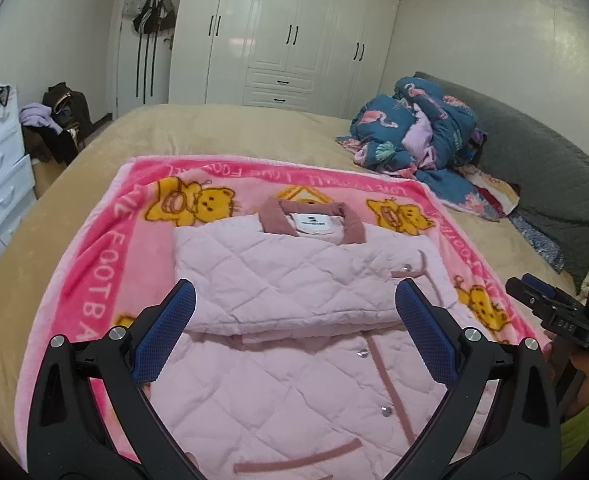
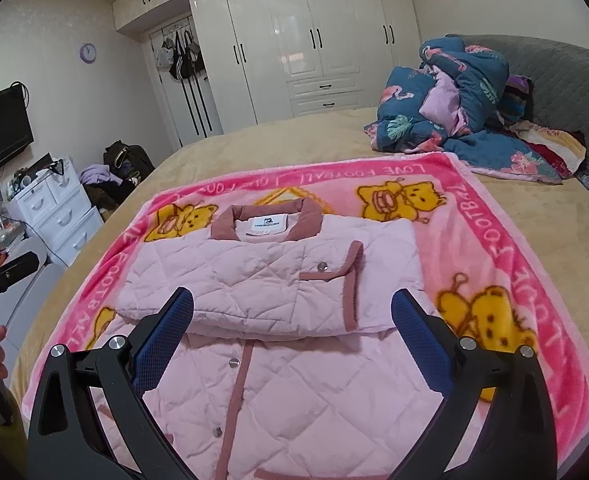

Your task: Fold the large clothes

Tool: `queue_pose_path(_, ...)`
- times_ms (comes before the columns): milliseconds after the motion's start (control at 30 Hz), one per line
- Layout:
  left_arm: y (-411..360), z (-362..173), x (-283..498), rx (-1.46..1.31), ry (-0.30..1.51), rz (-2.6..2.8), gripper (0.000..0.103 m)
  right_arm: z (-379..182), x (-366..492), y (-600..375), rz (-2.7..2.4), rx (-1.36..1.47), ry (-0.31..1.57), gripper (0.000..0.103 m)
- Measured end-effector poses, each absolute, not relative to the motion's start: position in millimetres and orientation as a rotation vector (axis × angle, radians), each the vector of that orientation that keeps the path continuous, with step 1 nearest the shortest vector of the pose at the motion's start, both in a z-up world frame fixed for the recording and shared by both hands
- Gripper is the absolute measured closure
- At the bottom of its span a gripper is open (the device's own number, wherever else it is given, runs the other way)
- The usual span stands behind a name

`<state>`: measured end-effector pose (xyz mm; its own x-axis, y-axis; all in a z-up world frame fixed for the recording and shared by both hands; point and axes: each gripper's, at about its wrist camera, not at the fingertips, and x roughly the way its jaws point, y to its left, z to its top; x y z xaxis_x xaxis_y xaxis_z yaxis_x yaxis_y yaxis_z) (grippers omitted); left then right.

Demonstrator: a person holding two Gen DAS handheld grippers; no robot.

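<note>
Both wrist views near, facing jacket (image 1: 294, 280), shared bed (image 2: 294, 136)

Bed (image 2: 254, 140); pink blanket (image 2: 494, 248), bedding heap (image 2: 454, 92)

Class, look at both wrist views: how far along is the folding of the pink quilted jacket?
Done: the pink quilted jacket lies flat on the pink blanket, its sleeves folded across the chest below the collar. In hand: nothing; the left gripper and right gripper hover over it, jaws open. Left: probably folding the lower half, near the cameras, up.
</note>
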<state>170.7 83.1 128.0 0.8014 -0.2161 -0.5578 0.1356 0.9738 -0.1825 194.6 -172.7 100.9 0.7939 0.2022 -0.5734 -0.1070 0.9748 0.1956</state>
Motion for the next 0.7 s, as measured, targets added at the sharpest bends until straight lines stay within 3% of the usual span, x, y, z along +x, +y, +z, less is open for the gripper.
queue_pose_path(700, 60, 112, 124, -0.121, 0.665, -0.180, 0.009, 105, 138, -192, 0.202, 0.184, 0.616, 0.004)
